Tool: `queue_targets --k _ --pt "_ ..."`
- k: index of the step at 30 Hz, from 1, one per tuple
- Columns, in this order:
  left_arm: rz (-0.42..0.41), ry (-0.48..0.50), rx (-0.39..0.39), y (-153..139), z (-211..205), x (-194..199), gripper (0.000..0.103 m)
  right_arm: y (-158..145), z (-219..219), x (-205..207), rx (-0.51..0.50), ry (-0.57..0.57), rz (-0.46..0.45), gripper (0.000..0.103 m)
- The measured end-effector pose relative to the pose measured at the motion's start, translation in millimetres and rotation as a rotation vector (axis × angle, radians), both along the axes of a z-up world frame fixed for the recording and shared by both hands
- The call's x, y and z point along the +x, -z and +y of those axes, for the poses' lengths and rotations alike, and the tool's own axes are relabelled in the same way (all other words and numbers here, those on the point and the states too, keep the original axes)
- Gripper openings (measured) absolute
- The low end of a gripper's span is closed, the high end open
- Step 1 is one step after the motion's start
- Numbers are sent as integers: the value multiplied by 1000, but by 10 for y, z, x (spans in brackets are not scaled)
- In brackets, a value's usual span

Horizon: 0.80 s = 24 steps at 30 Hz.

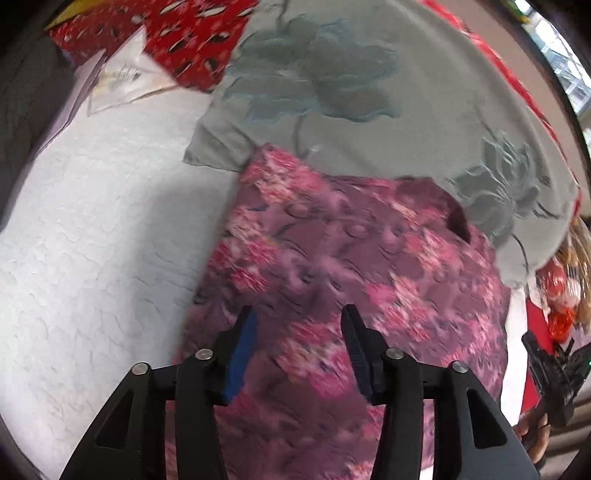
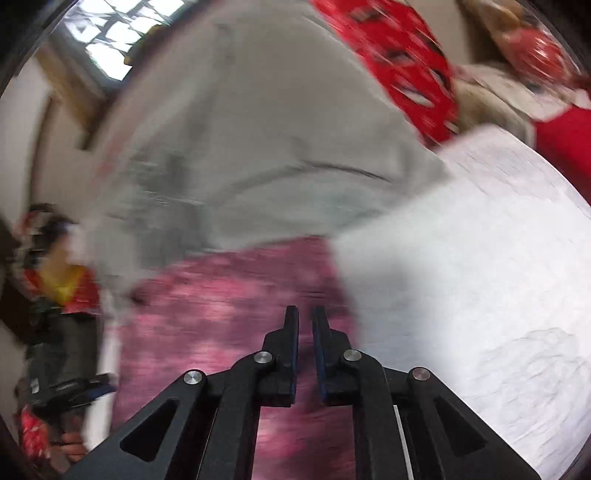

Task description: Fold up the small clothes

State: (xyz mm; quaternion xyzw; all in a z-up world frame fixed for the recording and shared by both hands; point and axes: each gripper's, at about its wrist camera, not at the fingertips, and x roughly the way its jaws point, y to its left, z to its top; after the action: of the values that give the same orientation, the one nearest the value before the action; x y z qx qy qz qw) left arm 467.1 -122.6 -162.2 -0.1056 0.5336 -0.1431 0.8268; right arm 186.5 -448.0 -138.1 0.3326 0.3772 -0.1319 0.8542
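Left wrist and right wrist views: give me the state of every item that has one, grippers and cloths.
Left gripper: open, empty, over the pink cloth.
Right gripper: nearly closed, narrow gap, nothing visibly held.
Pink floral patterned cloth: lying on the white textured bedspread, far edge tucked under the grey cloth.
Grey-green cloth with embroidered flowers: spread flat, overlapping the pink one.

Cloth items: one pink floral-print garment (image 1: 343,280); one grey cloth with embroidered blue-grey flowers (image 1: 369,110); one red patterned fabric (image 1: 192,33); one white textured bedsheet (image 1: 103,236). Paper: one white printed sheet (image 1: 125,77).
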Motion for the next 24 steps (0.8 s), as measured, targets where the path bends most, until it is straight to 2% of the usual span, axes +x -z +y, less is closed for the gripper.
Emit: queue_targets --k 1,2,3,4,5,6,7,8,10,13,14,15,16,17,18,20,24 --pt "-4 4 22 40 -45 -62 56 -20 87 30 -2 -23 -8 19" --pt "7 9 57 130 -99 -108 57 10 163 40 -2 -48 -2 29" --pt "23 13 83 201 -133 -124 57 96 236 52 -4 -72 23 35" --pt "31 17 121 296 -181 -149 59 245 301 94 0 -96 78 36" --pt "-8 23 157 304 -220 -195 60 414 373 154 8 -126 169 34" --pt "-23 28 175 280 -239 -207 60 434 439 167 -31 -130 179 33" --pt "-24 34 191 246 -266 -229 59 323 506 149 -94 -126 157 33" --pt "-21 37 190 217 -281 -244 59 252 554 156 -110 -134 179 36" --pt "-20 47 182 201 -299 -265 59 111 627 120 -101 -156 128 36" --pt "-15 40 178 222 -288 -265 60 0 818 39 -163 -191 99 38" --pt "-11 32 172 223 -270 -268 60 35 859 21 -171 -205 116 45" --pt "-8 27 169 213 -240 -281 60 124 892 40 -176 -217 153 46" --pt "-6 27 170 213 -240 -276 60 289 945 60 -175 -238 232 46" --pt "-4 28 173 197 -237 -286 60 332 982 38 -196 -250 238 47" --pt "-1 30 174 178 -230 -291 60 287 1020 14 -230 -251 219 46" --pt "-2 35 171 150 -211 -305 59 179 1075 45 -247 -261 249 47" --pt "1 30 155 101 -172 -363 59 -5 1141 -13 -252 -240 147 46"
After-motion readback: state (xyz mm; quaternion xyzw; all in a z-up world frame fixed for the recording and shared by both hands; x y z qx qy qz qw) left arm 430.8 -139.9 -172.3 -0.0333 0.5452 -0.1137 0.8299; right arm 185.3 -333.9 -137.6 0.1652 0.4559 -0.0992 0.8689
